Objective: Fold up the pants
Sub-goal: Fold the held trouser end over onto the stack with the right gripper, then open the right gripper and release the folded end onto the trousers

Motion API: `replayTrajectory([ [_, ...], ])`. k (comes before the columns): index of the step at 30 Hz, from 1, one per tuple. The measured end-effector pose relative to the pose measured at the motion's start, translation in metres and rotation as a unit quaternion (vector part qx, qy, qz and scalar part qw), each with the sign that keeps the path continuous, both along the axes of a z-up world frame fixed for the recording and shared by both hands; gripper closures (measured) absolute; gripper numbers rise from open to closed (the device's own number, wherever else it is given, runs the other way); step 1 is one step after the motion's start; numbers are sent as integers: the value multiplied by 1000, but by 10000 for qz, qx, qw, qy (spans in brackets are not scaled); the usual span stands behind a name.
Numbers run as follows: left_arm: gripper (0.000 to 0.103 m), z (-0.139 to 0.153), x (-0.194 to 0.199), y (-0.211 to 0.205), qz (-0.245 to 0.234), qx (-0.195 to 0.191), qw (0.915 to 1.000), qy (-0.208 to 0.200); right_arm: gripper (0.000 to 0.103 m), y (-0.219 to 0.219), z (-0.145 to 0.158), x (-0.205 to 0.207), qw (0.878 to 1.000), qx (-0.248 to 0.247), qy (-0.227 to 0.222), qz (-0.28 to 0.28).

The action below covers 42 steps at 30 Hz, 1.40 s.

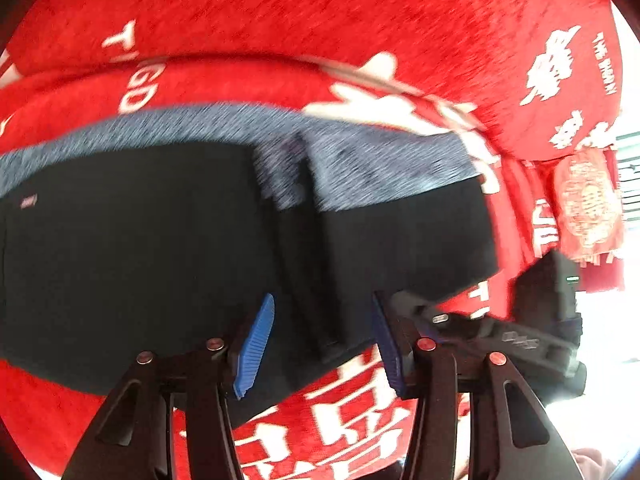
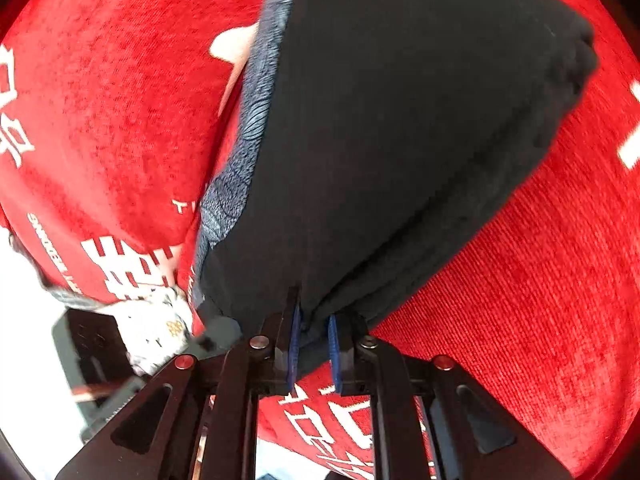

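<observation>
Black pants (image 2: 400, 140) | right gripper (image 2: 314, 344) clamps hem | left gripper (image 1: 320, 344) spread, tilted down

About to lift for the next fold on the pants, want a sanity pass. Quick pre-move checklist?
1. Right gripper clamped on the pants: ok, bunched black fabric pinched between the blue pads.
2. Left gripper gripping cloth: not ok, pads stand apart; dark fabric lies between them, unpressed.
3. Pants on the red blanket: ok.
4. Layers aligned: not ok, the grey lining shows past the black top layer's far edge.
5. Grippers clear of each other: cannot tell, the right gripper sits close beside the left one's pad in the left wrist view.
</observation>
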<state>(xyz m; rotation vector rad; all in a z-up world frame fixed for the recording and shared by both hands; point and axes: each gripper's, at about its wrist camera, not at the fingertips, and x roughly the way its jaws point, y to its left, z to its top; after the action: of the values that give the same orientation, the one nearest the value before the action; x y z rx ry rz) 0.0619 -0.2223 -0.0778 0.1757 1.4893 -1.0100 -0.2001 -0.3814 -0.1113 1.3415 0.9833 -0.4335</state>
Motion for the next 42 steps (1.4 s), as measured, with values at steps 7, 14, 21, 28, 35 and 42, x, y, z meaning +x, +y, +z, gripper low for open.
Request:
replayTrajectory([
  [7, 52, -9, -3, -34, -511, -30, 9982, 325, 81, -4, 3, -8, 9992, 377, -89, 81],
  [14, 52, -17, -5, -39, -429, -43, 9977, 520, 38, -37, 85, -21, 9932, -825, -241, 790],
  [21, 64, -23, -9, -48, -464, 174, 9983, 306, 32, -137, 89, 20, 9846, -1543, 142, 815],
  [28, 64, -23, -9, -43, -357, 241, 9987, 265, 63, -172, 6, 50, 9962, -99, 216, 840],
  [35, 64, -23, -16, -45, -318, 428, 9986, 21, 61, -143, 33, 72, 9644, -1498, 1319, 1734],
  [42, 56, 20, -7, -46, -212, 263, 9976, -612, 41, -101, 54, 100, 9207, -2705, 1686, 2252],
])
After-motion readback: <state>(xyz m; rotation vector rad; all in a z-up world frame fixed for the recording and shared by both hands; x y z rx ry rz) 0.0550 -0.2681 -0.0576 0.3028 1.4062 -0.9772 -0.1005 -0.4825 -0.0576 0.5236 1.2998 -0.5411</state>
